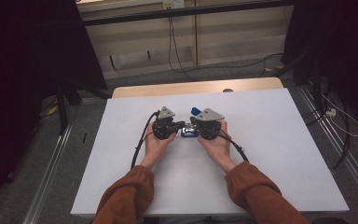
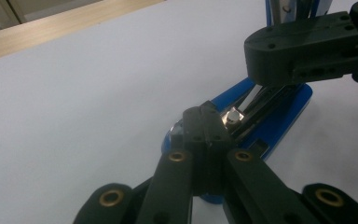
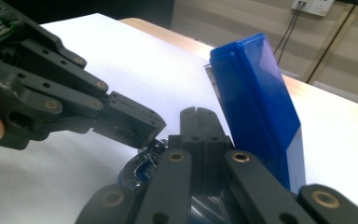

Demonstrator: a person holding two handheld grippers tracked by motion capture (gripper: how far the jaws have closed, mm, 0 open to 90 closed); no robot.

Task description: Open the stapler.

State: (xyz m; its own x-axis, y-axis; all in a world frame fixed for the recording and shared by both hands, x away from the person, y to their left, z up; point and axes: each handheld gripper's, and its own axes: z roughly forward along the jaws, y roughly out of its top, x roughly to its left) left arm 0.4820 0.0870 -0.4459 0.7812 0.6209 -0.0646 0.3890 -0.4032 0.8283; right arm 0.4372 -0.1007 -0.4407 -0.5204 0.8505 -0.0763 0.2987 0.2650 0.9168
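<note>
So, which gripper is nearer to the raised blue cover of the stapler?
Right. The right gripper sits close beside the raised blue cover. The left gripper comes in from the other side, its tips low at the stapler base.

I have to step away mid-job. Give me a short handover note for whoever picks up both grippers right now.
Left gripper: jaws shut, tips resting on the metal inner part of the blue stapler near its front end.
Right gripper: jaws shut, tips down at the stapler's metal mechanism, beside the raised blue top cover.
Stapler: lies on the white table between the two grippers, cover swung up and open.
Done: the stapler is opened.
Left: whatever is to be done inside the mechanism, probably loading or clearing staples, then closing the cover. Whether staples are inside cannot be made out.
</note>
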